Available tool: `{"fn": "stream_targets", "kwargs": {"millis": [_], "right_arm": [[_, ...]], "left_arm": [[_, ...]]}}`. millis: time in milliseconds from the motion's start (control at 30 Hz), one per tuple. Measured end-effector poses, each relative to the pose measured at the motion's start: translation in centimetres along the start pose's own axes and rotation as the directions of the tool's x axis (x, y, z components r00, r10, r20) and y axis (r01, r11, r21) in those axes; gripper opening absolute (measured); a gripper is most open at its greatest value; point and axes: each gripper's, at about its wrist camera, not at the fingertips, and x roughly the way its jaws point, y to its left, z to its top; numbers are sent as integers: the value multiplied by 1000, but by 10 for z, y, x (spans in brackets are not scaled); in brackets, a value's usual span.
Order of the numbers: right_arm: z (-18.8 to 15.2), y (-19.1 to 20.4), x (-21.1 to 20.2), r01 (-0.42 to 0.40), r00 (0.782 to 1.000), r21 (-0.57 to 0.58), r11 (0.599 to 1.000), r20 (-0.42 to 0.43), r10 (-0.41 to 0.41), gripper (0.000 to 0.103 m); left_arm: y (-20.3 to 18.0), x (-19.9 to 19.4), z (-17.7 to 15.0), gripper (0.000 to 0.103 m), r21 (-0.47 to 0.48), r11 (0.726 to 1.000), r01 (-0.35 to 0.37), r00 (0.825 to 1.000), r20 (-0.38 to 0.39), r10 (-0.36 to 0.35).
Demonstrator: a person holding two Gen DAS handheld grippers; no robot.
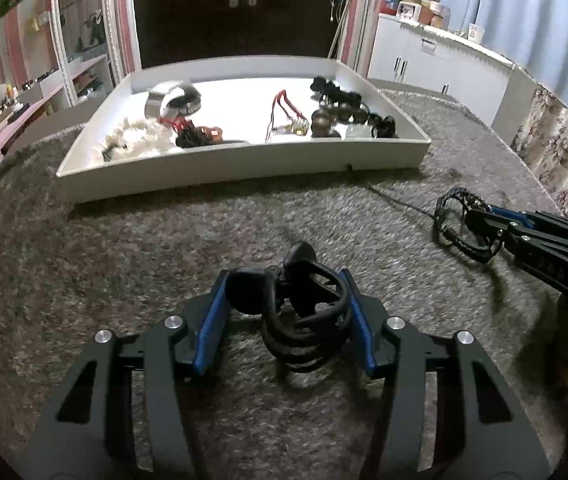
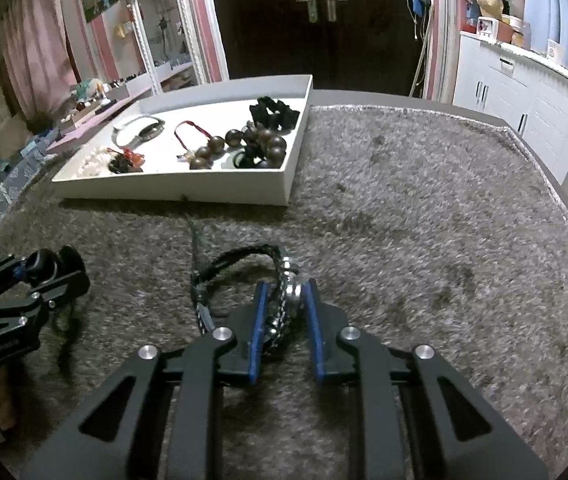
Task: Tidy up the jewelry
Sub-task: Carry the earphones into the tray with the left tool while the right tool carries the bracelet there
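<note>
My left gripper [image 1: 286, 280] is shut on a black hair clip with looped bands [image 1: 304, 312], held just above the grey carpet. It also shows at the left of the right wrist view [image 2: 49, 270]. My right gripper [image 2: 286, 288] is shut on a black braided cord bracelet [image 2: 243, 264] with a small metal ring, low over the carpet. That bracelet shows at the right of the left wrist view [image 1: 458, 220]. A white tray [image 1: 243, 160] ahead holds several pieces: a silver bangle [image 1: 173, 100], dark wooden beads [image 1: 324, 120], red cord pieces and white beads.
The grey shaggy carpet [image 2: 404, 220] covers the table around the tray [image 2: 171, 192]. A thin dark cord [image 1: 396, 200] trails from the bracelet toward the tray. White cabinets [image 2: 516, 100] stand at the far right, and shelves at the left.
</note>
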Motion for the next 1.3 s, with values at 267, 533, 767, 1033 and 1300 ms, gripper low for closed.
{"fn": "stream_targets", "kwargs": {"millis": [267, 533, 767, 1033, 1300], "right_arm": [[19, 11, -35, -17, 996, -18, 1000, 91, 18, 19], [63, 25, -48, -15, 985, -59, 998, 173, 26, 19], [124, 40, -45, -32, 966, -82, 996, 253, 52, 18], [186, 54, -26, -102, 946, -61, 993, 302, 116, 18], [222, 59, 31, -125, 957, -29, 992, 261, 128, 18]], "left_arm": [[12, -36, 25, 53, 7, 1000, -12, 996, 87, 11], [42, -58, 69, 53, -7, 997, -71, 981, 183, 71], [68, -56, 122, 53, -20, 996, -91, 968, 232, 93], [104, -36, 177, 53, -62, 994, -90, 965, 243, 103], [134, 13, 206, 53, -104, 988, -117, 969, 208, 136]]}}
